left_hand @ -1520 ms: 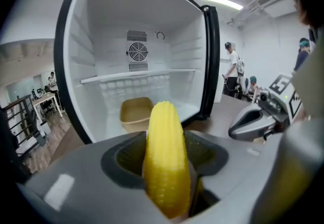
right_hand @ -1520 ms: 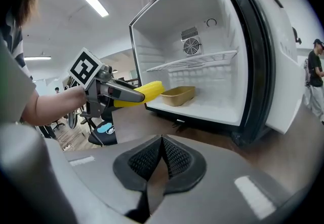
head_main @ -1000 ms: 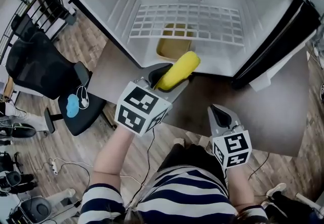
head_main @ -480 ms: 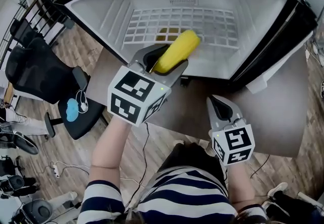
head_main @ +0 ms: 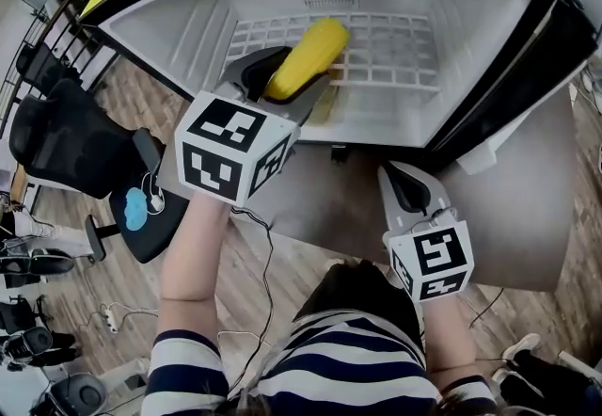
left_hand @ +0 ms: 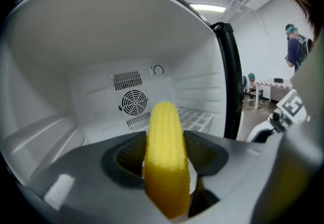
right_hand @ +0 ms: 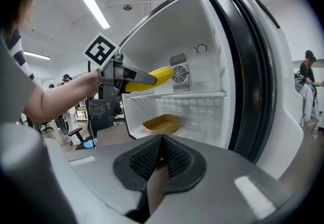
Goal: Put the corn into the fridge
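1. Corn — gripped by its lower end in my left gripper's fingers, tip reaching in above the wire shelf of the open fridge.
2. Step in hand: placing. I'd lower the cob until it lies flat along the grid, then let go — a drop would likely roll it.
3. Right gripper: fingers pressed together on nothing, parked outside the fridge.

corn: yellow cob, clamped in left tool, over wire shelf | fridge: open, white inside
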Tool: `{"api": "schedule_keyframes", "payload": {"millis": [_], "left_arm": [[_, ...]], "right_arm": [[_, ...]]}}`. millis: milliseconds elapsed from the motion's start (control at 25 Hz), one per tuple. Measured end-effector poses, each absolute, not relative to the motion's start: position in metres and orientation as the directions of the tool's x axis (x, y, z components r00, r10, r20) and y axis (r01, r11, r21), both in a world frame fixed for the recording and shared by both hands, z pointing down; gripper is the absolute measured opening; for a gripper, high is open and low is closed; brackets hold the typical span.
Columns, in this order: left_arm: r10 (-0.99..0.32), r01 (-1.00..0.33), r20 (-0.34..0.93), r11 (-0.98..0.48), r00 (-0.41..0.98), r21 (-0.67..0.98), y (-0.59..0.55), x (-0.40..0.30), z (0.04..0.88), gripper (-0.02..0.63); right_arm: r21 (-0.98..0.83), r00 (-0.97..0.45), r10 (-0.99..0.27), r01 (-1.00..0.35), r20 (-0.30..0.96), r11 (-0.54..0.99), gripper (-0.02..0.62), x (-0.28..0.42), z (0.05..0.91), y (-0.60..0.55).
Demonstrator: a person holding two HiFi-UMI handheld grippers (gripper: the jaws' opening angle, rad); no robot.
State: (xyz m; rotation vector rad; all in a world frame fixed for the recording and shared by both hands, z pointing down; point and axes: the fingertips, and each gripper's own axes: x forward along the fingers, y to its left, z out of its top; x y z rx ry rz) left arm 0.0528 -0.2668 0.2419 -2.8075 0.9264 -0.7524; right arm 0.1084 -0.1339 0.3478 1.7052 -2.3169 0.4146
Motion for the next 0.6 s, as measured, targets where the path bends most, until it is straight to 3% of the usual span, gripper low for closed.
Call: {"api": "schedule_keyframes", "payload": {"millis": [600], "left_arm": [[-0.631, -0.529, 0.486, -0.774, 0.605, -0.347, -0.317, 0.054, 0.255, 0.0]], "right_arm": [[-0.112, -0.299, -0.883, -0.954, 0.363, 0.277, -0.009, 0.114, 0.365, -0.14]]}}
